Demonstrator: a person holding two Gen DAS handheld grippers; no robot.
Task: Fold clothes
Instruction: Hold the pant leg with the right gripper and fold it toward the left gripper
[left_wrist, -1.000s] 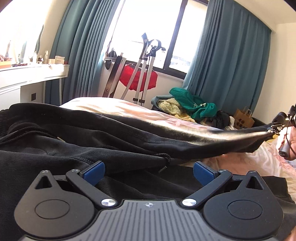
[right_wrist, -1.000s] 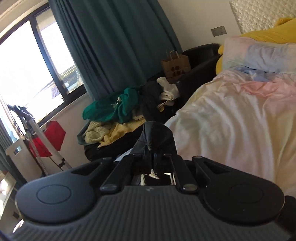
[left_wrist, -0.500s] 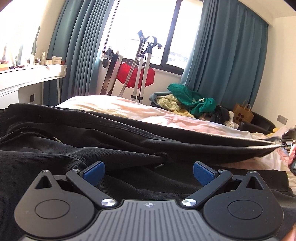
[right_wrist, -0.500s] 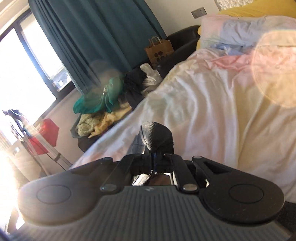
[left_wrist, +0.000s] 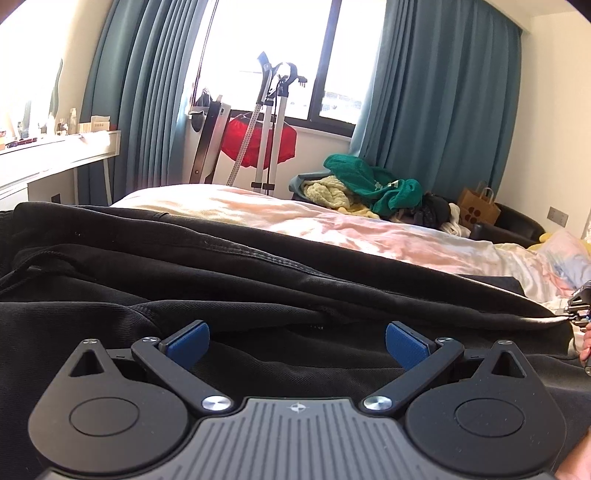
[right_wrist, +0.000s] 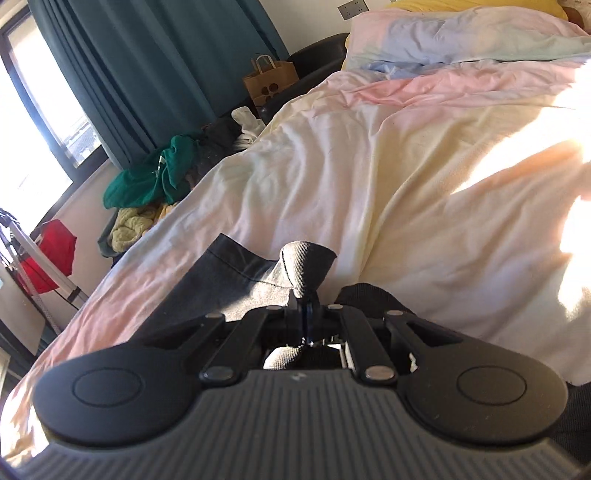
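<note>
The left tool (left_wrist: 294, 341) sits low and level over a black garment (left_wrist: 184, 280) spread across the bed (left_wrist: 369, 229), its blue-padded fingers (left_wrist: 186, 339) spread wide with nothing between them and dark cloth lying just beyond. The right tool (right_wrist: 306, 317) points along the bed toward the pillow (right_wrist: 461, 33), tilted slightly downward, its jaws pressed narrowly together on a bunched end of the black garment (right_wrist: 306, 262), which sticks up past the fingertips; a flat hemmed corner of the same cloth lies on the sheet just to the left. In the left wrist view the right tool (left_wrist: 580, 308) appears at the far right edge, where the garment's long upper edge runs out to it. Beyond the bed lie a heap of green and yellow clothes (left_wrist: 369, 181), a brown paper bag (left_wrist: 478, 206) printed with dark dots, a red cloth (left_wrist: 258, 140) behind a metal stand (left_wrist: 271, 122), and teal curtains (left_wrist: 436, 103). No readable writing shows.
</note>
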